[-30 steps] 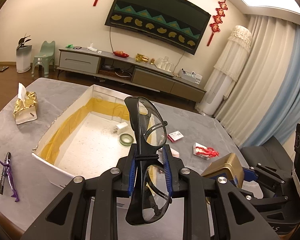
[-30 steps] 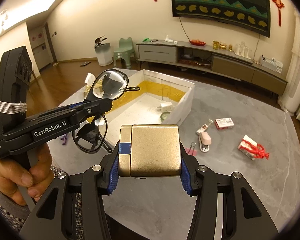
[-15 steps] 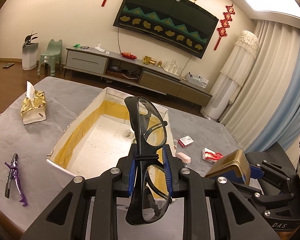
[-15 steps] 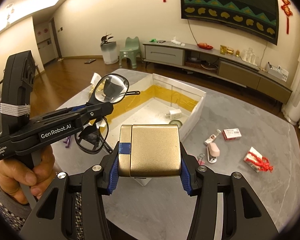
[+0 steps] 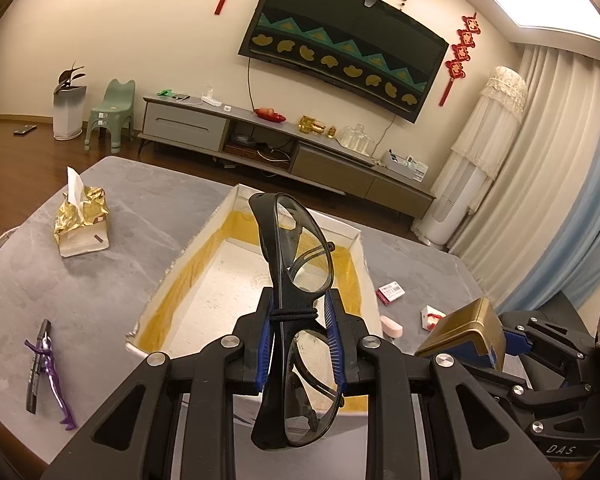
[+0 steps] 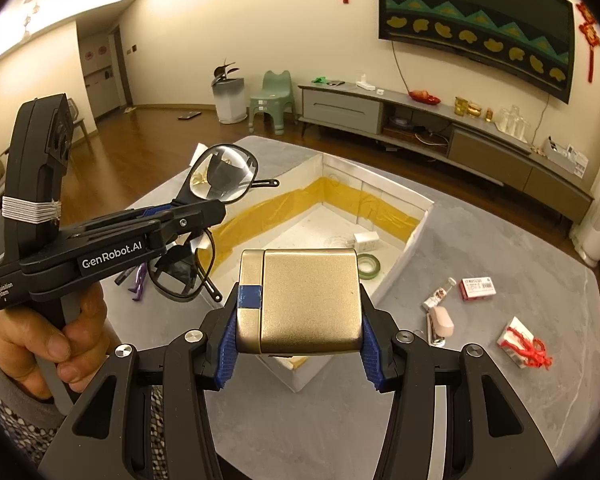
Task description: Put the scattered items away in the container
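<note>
Left tongs (image 5: 299, 320) clamped on black-framed glasses (image 5: 296, 276) at the bridge, frame held upright, lenses stacked one above the other, over the near end of the white container (image 5: 204, 240). Right tongs (image 6: 300, 332) clamped on a gold box (image 6: 304, 300), held above the container's near corner. Container sits mid-tabletop; inside at its far end: white charger (image 6: 366, 240) and green tape roll (image 6: 368, 266). On the tabletop (image 6: 500, 400) right of the container: pink stapler (image 6: 440, 320), red-and-white card box (image 6: 476, 288), red-ribboned packet (image 6: 524, 344). Near the left edge: purple clip (image 5: 48, 364), gold tissue pack (image 5: 82, 220).
</note>
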The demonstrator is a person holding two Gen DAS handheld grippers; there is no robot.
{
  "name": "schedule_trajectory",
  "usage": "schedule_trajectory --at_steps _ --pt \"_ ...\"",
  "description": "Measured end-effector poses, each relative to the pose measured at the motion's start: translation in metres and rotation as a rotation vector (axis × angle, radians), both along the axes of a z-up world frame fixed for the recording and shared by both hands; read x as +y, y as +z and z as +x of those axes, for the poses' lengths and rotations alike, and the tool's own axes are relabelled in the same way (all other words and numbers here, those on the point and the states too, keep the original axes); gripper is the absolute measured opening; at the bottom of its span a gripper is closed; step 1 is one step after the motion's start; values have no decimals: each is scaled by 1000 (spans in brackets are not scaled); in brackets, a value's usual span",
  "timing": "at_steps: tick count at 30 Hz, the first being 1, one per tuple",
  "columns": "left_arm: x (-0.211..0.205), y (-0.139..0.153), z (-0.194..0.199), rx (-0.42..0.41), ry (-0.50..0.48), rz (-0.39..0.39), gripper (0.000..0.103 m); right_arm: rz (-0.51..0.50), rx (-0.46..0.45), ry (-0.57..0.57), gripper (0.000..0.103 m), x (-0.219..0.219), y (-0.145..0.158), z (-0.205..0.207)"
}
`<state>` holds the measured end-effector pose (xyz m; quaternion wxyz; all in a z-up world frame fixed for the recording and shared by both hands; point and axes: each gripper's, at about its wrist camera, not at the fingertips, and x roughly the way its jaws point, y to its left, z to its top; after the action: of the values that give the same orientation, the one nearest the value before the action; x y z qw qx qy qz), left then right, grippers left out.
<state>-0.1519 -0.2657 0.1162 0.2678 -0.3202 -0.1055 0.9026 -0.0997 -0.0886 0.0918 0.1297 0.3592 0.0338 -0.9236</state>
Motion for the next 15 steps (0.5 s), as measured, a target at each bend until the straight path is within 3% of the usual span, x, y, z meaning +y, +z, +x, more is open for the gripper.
schedule_trajectory --at_steps 15 --pt "3 2 -25 4 -24 -24 25 22 -11 46 53 -17 -2 -30"
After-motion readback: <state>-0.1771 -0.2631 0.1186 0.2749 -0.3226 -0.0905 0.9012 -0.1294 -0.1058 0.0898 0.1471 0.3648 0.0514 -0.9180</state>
